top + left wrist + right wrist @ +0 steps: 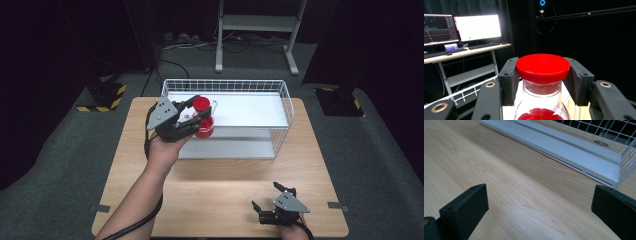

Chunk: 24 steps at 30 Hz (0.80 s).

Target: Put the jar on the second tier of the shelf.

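Observation:
A clear jar with a red lid (203,118) and red contents is held upright at the left front of the white wire rack (280,90). My left gripper (192,116) is shut on the jar just under its lid (543,67), and both pads (508,79) press the neck from either side. My right gripper (266,202) rests low at the table's near right edge, open, with nothing between its fingers (465,211). Ahead of it lies bare wood and the rack's lower shelf edge (564,152).
The two-tier rack has a white upper shelf (250,110) and wire walls. The wooden table (225,185) ends close behind the right gripper. A desk with lit monitors (477,27) stands beyond, and a metal stand (257,25) sits on the floor behind the table.

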### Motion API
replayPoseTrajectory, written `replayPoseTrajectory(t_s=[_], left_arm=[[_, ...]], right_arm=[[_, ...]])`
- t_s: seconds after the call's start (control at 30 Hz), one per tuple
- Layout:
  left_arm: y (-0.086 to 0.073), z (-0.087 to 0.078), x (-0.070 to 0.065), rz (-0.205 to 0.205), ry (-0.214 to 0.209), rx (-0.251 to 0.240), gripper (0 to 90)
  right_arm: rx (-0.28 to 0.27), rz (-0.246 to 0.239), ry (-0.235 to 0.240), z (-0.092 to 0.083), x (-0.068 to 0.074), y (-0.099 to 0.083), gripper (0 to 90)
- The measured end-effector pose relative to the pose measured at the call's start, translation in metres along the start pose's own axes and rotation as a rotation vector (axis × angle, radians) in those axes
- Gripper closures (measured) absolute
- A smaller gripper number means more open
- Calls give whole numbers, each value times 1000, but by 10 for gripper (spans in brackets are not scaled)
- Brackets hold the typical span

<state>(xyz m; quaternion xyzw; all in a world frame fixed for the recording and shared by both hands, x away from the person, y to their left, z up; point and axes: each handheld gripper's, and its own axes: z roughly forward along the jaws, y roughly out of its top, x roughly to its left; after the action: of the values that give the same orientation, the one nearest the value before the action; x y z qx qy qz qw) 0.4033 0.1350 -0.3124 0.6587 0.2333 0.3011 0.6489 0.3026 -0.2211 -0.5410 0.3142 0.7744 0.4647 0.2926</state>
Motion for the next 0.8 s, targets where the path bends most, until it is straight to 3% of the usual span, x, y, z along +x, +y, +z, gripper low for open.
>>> replayPoseTrajectory(t_s=[0.2, 0.8], left_arm=[[3, 12, 3, 6, 11, 2, 486], [-7, 40, 20, -29, 48, -3, 486]], right_arm=[[-1, 3, 3, 0, 0, 0, 6], [-6, 22, 8, -1, -2, 0, 6]])
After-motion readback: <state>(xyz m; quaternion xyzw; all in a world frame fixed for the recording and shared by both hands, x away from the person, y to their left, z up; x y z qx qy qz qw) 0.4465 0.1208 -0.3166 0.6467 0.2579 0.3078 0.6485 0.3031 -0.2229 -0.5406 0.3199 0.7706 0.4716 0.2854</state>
